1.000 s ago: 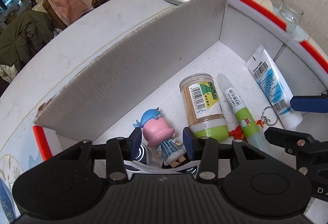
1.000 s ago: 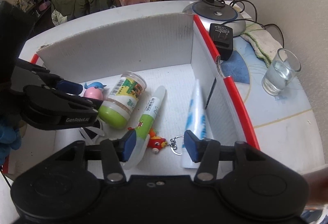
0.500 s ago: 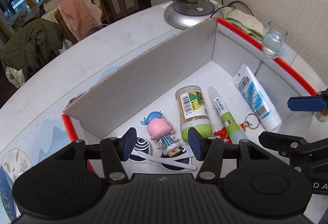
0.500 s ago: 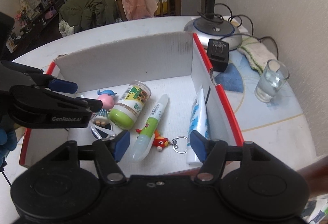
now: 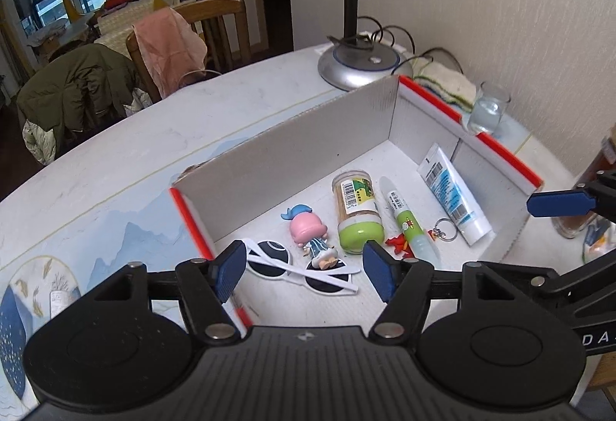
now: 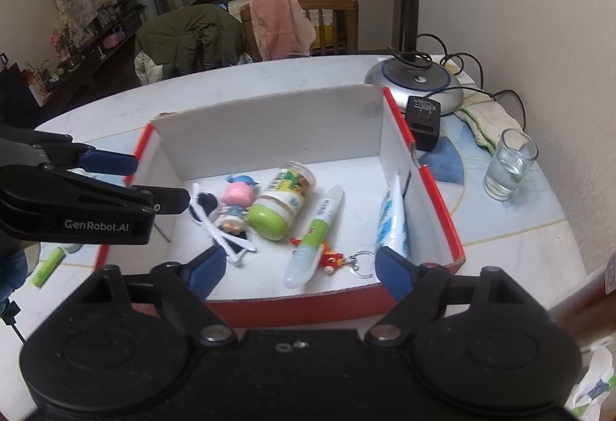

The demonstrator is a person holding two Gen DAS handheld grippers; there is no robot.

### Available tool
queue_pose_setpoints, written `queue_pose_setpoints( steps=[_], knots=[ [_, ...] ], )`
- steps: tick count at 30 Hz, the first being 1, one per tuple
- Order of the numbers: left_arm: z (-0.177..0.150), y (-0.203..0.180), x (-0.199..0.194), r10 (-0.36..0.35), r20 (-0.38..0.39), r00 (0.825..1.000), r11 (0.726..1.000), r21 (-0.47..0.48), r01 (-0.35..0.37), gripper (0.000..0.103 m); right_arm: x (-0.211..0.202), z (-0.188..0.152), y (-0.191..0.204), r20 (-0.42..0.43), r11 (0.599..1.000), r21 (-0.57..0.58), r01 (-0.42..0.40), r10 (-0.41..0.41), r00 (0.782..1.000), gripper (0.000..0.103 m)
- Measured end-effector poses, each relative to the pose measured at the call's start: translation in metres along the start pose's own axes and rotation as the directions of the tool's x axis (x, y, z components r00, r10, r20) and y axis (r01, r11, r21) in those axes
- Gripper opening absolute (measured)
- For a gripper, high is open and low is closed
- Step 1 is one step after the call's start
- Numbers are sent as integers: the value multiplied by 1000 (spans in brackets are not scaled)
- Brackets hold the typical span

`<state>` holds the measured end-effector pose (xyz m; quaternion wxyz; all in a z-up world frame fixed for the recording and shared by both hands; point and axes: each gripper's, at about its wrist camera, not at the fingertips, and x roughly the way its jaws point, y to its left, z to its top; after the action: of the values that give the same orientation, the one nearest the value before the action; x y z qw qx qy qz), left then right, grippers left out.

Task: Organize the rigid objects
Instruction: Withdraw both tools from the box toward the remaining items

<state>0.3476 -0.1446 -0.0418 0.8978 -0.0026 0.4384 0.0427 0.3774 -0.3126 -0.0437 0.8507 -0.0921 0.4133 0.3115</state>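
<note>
My left gripper (image 5: 304,273) has just been spreading its jaws and hangs over the near end of the box (image 5: 292,140) with nothing between the blue pads. My right gripper (image 6: 296,269) has been spreading too, wider, and grips nothing; it sits above the box's red front wall. In the right wrist view the side of my left gripper reads "GenRobot.AI".

Nearest on the box floor lie the white sunglasses (image 5: 304,269), folded, with the pink figurine (image 5: 310,234) lying partly across them. Just beside the figurine lies the green-capped jar (image 5: 356,213), on its side, barcode label facing up; its print is too small to read. Next comes the green-and-white pen (image 5: 406,219), with the red keychain (image 6: 335,259) touching its near end. The white-and-blue tube (image 5: 452,196) lies along the right wall, barcode showing.

Beyond the box stand the glass (image 6: 508,167), a black adapter (image 6: 423,121) and the lamp base (image 6: 415,82). A green battery (image 6: 48,265) lies on the table (image 5: 96,171), left of the box.
</note>
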Motion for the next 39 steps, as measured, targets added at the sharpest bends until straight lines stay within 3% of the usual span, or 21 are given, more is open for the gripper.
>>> queue_pose_setpoints(
  steps=[2,5,13,16,22,25,31,36,39],
  knots=[
    [-5,5,-10,-5,16,1000,1000,-9,5,67,-6,-1,7,16,1000,-4,-6,6,1000,90],
    [-15,15,-26,-19,39,999,999,-26,20,76,-15,-1,16,32,1000,5,-23,23,999,92],
    [-43,43,-54,-24,74,997,997,-66,29,77,-31,-7,46,67,999,17,-35,34,997,96],
    [-54,55,-64,-34,88,996,995,-91,42,85,-35,-9,56,79,998,38,-52,49,996,98],
    [-72,78,-81,-35,108,994,990,-130,49,88,-40,-16,84,107,995,59,-79,72,992,101],
    [-80,91,-89,-38,121,992,987,-150,56,101,-43,-19,100,118,993,63,-95,87,989,102],
    [-98,117,-107,-45,168,985,980,-183,76,103,-45,-24,129,136,991,68,-115,105,985,103],
    [-115,140,-118,15,222,975,982,-188,28,103,-44,-28,154,143,989,66,-133,123,982,103],
    [-123,153,-120,25,209,978,983,-182,14,103,-40,-31,171,136,989,64,-136,126,983,103]
  ],
)
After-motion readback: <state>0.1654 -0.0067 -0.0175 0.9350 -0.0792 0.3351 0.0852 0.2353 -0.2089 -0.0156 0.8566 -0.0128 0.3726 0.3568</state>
